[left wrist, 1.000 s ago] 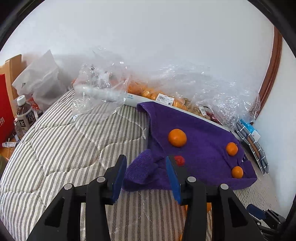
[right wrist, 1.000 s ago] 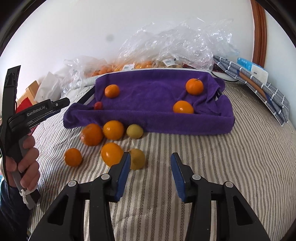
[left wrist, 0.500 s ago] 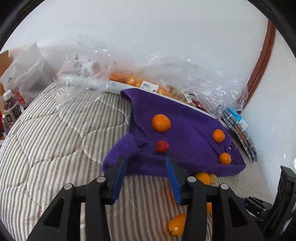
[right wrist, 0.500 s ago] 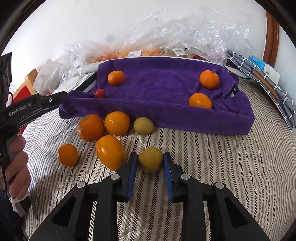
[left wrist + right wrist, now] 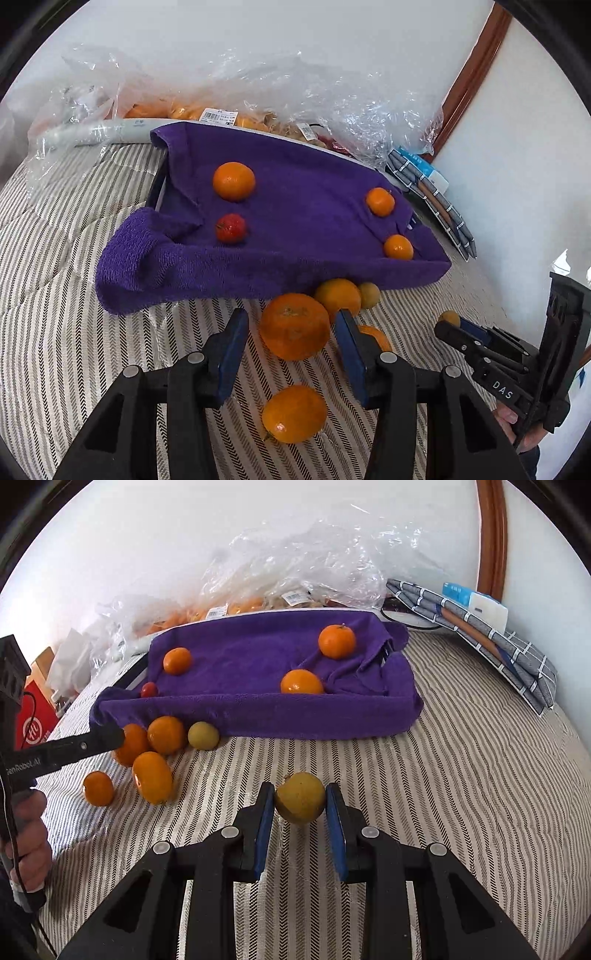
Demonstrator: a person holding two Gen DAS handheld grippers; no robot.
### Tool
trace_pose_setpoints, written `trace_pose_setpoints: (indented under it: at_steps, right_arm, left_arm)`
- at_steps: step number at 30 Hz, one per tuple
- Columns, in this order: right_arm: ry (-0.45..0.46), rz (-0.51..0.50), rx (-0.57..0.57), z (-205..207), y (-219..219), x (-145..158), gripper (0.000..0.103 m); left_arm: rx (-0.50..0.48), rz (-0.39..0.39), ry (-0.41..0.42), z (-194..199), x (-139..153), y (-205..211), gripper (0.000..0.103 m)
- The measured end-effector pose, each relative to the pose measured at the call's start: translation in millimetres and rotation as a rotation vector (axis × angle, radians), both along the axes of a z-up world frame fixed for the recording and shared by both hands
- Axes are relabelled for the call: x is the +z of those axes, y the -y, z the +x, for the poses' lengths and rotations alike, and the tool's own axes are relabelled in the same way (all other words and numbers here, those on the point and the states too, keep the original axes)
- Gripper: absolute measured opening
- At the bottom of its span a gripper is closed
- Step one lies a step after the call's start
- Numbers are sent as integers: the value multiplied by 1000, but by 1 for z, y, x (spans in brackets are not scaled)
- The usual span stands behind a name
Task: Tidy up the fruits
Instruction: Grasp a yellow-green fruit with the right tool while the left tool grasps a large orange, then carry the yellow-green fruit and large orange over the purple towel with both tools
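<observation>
On the striped bed cover [image 5: 461, 775], in the right wrist view, the person's left hand [image 5: 27, 834] grips its tool at the far left, and the left tongs [image 5: 291, 343] reach in over a cluster of loose fruit. In their own camera these tongs stand wide apart around a big orange [image 5: 294, 326], with a gap showing on each side of it; whether either pad touches the fruit I cannot tell. A smaller orange [image 5: 294, 413] lies nearer the camera, below the pads. Just beyond the big one, another orange [image 5: 338, 297] and a yellowish fruit [image 5: 369, 294] sit against the front edge of the purple towel [image 5: 258, 657].

The towel is draped over a tray and carries three oranges and one small red fruit [image 5: 149, 689] at its left end. Behind it, crumpled clear plastic bags [image 5: 295, 568] of produce lie along the wall.

Right of the loose cluster, the right tongs [image 5: 300, 801] are closed on a yellow-green fruit [image 5: 300, 797], both blue pads pressed against its sides, in front of the towel. At the far right, a folded checked cloth [image 5: 491, 646] lies beside the towel.
</observation>
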State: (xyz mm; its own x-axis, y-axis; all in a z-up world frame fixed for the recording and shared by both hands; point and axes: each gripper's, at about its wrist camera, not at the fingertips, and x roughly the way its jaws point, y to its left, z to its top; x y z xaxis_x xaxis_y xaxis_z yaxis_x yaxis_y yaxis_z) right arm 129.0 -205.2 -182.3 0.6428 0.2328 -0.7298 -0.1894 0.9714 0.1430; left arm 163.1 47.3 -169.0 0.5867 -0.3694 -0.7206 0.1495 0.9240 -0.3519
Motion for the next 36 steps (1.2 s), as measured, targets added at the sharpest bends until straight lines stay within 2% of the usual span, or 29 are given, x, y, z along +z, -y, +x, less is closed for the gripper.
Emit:
trace_pose_setpoints:
  at_steps: [5,8,11,14,30,36]
  right_arm:
    - [-2,18,5,-2,0,-1,28]
    - [3,17,-10,-3,2,-1,28]
    - [8,32,-33,-4,7,-1,28]
    - [5,43,-41,-3,9,-1,28]
    - [26,76,-18,-7,11,1,28]
    - [39,99,-19,-9,14,3,28]
  left_arm:
    - [-15,22,-38,6,-6,7,46]
    - [-1,52,-31,8,-7,11,46]
    - [-21,85,-25,8,-7,16,41]
    - [-39,101,-12,5,-6,20,40]
    - [70,16,129,-8,24,-5,40]
    - [97,27,158,-11,28,-8,40]
